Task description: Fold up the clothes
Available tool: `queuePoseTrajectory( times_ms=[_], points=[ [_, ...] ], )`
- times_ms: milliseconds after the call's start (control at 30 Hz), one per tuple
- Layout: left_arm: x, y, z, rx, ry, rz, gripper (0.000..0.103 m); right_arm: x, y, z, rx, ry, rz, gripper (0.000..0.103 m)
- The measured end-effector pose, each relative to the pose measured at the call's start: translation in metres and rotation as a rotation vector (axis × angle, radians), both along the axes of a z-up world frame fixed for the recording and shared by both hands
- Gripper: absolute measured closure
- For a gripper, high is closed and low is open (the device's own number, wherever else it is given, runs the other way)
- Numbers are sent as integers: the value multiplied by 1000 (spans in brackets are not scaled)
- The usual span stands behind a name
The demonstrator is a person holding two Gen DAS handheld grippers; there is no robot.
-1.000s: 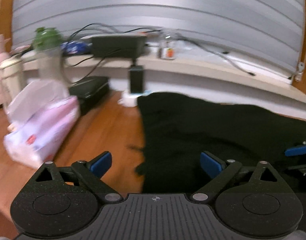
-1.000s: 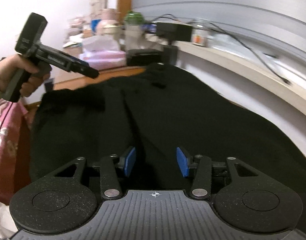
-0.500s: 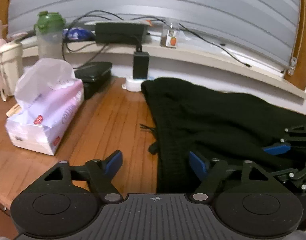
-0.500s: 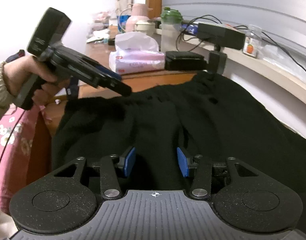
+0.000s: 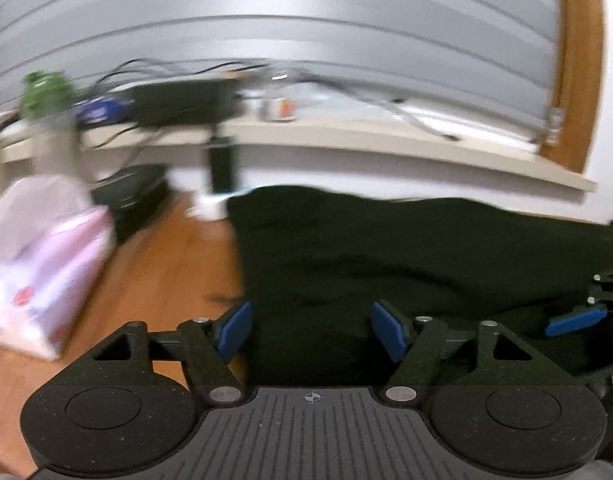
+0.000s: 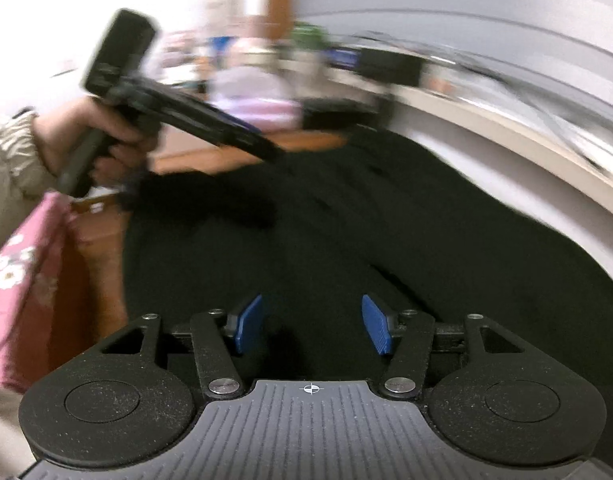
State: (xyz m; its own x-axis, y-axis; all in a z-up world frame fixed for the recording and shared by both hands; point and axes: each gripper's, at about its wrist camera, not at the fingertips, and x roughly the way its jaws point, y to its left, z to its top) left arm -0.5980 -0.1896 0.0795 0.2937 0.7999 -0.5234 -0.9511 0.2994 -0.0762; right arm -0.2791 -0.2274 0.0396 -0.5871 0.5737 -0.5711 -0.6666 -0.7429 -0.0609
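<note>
Black garment (image 5: 406,264), spread flat with creases, on wooden table (image 5: 162,272)

Both handheld tools look identical: the matte black, speckled plastic left gripper (image 5: 310,334) and right gripper (image 6: 311,330) have blue rubber pads (image 6: 248,329), silver pivot screws, ribbed grey bases with a crosshair mark. Person wears a beige gathered-cuff sleeve (image 6: 8,156).

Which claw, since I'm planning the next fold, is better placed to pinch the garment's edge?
Left, probably. The left claw sits at the side edge of the black garment; the right claw hovers over mid-fabric. Both have just been opening, pads gripping nothing.
</note>
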Motion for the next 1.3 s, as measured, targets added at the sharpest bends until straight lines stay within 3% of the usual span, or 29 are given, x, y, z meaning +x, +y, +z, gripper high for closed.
queuePoseTrajectory(
  times_ms=[133,333,433,533,767,867,1167,1233,1267,1300],
  points=[
    [52,10,-7,-19,-5,-139,32,78,-14,-2,-14,-31,-187,48],
    [125,21,-28,-49,50,-296,32,130,-40,-7,-24,-50,-276,48],
    [139,32,-40,-66,88,-280,33,129,-53,-4,-14,-25,-239,49],
    [141,43,-49,-80,92,-255,32,109,-58,-5,-19,-28,-161,63],
    [138,49,-50,-71,106,-244,31,62,-69,-16,-11,-119,-20,64],
    [137,49,-50,-70,107,-243,31,61,-73,-16,-11,-122,-2,102],
    [135,49,-49,-70,100,-240,31,61,-98,-11,-33,-130,99,102],
    [135,49,-49,-70,99,-240,31,62,-96,-11,0,-147,45,100],
    [135,49,-49,-71,98,-241,31,64,-91,-12,-2,-144,21,94],
    [135,49,-49,-71,98,-241,31,65,-86,-13,-4,-141,-3,76]
  ],
)
